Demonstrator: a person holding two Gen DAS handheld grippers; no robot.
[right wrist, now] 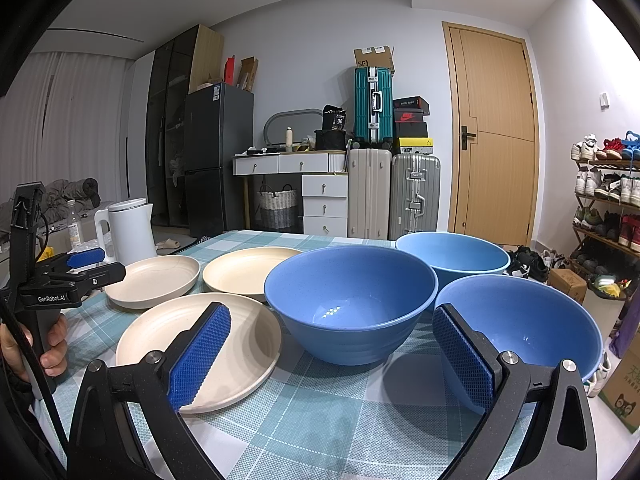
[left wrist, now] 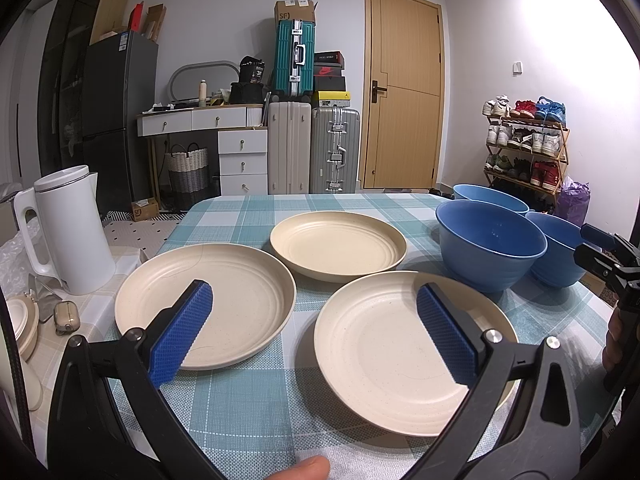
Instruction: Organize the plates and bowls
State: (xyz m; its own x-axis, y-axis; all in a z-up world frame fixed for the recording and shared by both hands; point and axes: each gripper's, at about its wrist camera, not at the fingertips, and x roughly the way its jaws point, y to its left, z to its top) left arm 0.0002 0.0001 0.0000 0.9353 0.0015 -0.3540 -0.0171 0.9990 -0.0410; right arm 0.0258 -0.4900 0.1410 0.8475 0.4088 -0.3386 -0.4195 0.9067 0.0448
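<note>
Three cream plates lie on the checked tablecloth: a left plate point(left wrist: 224, 300), a far plate point(left wrist: 338, 246) and a near plate point(left wrist: 384, 344). Three blue bowls stand to their right: a middle bowl point(right wrist: 350, 300), a far bowl point(right wrist: 452, 254) and a near right bowl point(right wrist: 532, 328). My left gripper point(left wrist: 314, 332) hovers open above the gap between the left and near plates, holding nothing. My right gripper point(right wrist: 332, 360) is open in front of the middle bowl, one pad over the near plate point(right wrist: 224, 344), the other over the near right bowl.
A white kettle point(left wrist: 70, 232) stands off the table's left side, beside a small case point(left wrist: 66, 316). The table's right edge drops toward a cardboard box point(right wrist: 626, 392) and a shoe rack point(right wrist: 608, 196). Suitcases, drawers and a door stand behind.
</note>
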